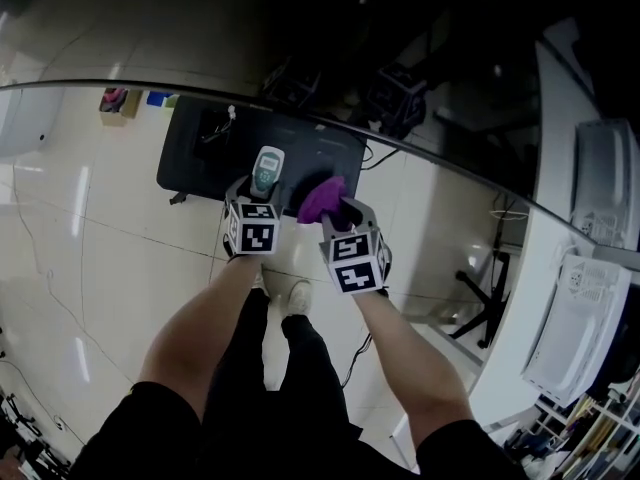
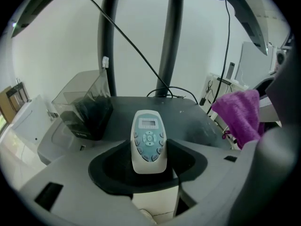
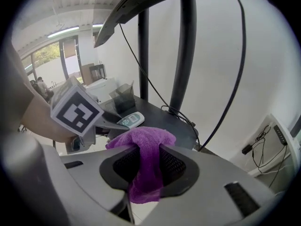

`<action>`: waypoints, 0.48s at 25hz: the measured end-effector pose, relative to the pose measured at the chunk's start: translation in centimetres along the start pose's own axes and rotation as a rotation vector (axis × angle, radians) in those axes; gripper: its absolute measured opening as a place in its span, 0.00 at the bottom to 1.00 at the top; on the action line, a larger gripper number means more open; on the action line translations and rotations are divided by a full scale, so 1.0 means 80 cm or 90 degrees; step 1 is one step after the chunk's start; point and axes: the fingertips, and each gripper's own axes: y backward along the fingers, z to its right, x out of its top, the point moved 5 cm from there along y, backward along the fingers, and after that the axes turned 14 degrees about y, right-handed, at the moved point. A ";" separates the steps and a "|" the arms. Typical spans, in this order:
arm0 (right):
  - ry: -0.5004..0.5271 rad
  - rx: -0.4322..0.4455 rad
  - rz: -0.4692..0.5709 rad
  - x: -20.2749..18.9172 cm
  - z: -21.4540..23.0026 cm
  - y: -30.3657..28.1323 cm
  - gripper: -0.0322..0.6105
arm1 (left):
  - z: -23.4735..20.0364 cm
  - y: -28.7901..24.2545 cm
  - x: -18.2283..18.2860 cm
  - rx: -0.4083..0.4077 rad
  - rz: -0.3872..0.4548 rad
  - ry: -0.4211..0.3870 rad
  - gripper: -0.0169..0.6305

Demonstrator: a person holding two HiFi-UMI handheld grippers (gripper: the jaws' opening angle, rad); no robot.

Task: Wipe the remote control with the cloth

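The jaws of the left gripper (image 2: 149, 164) clamp a pale remote control (image 2: 149, 142) at frame centre, buttons facing the camera, with a dark tabletop (image 2: 193, 119) behind, a smoky plastic bin (image 2: 84, 109) at left and a purple cloth (image 2: 240, 114) at right.

remote control (image 2: 149, 142): white, blue-grey buttons, sitting face-up in left gripper (image 2: 149, 149) | cloth (image 3: 146, 171): purple, bunching, hanging from right gripper (image 3: 148, 150)

The bare left forearm (image 1: 195, 333) and right forearm (image 1: 405, 363) are angling downward. The grey left gripper (image 1: 262, 190) is clamping a white remote control (image 2: 149, 141), and the right gripper (image 1: 336, 210) is pinching a purple fleecy cloth (image 3: 146, 166).
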 end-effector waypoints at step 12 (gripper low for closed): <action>0.046 -0.002 -0.079 -0.012 0.007 -0.102 0.27 | 0.002 0.059 0.007 -0.027 0.029 -0.003 0.41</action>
